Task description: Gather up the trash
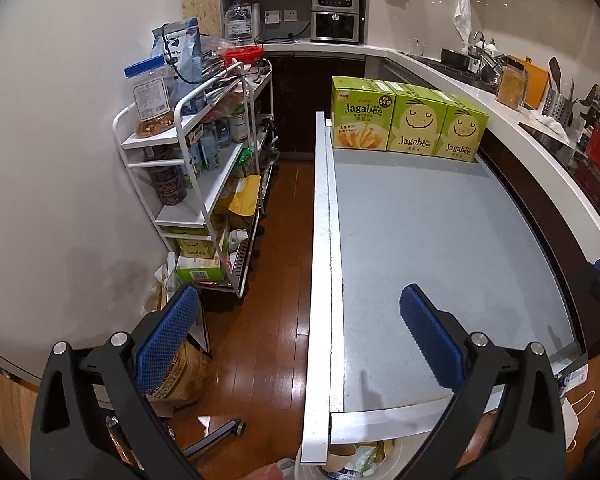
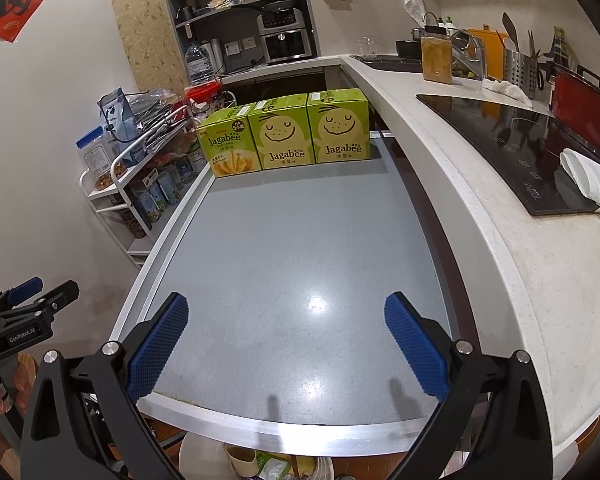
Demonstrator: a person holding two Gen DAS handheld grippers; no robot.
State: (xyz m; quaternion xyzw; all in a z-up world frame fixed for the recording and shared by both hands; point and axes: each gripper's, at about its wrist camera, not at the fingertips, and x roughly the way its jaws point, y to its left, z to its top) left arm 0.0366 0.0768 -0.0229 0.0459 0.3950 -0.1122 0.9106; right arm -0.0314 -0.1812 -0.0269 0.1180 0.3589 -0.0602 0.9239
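Trash [image 2: 256,460] sits in the white bin [image 2: 188,460] just under the near edge of the grey table [image 2: 300,260]: a paper cup and crumpled wrappers show in both wrist views, partly hidden by the table's metal rim. In your left view the same bin [image 1: 400,452] peeks out below the rim, with wrappers [image 1: 360,460] inside.

Your left gripper [image 1: 300,320] has its jaws wide apart and holds nothing; its left blue pad hangs over the wood floor [image 1: 272,280], its right pad over the table [image 1: 440,240], so it straddles the table's left rim. Your right gripper [image 2: 286,344] is also spread wide and holds nothing, both pads above the near part of the table. From your right view the left gripper [image 2: 28,304] shows at the left edge, well apart from the right one.

Three Jagabee boxes [image 2: 284,136] stand upright in a row, touching one another, at the table's far end; you see them [image 1: 408,120] in the left view too. A white cart [image 1: 204,184] packed with jars and packets stands left of the table, by the wall. A white counter [image 2: 480,240] with a black cooktop [image 2: 520,148] runs along the table's right side.
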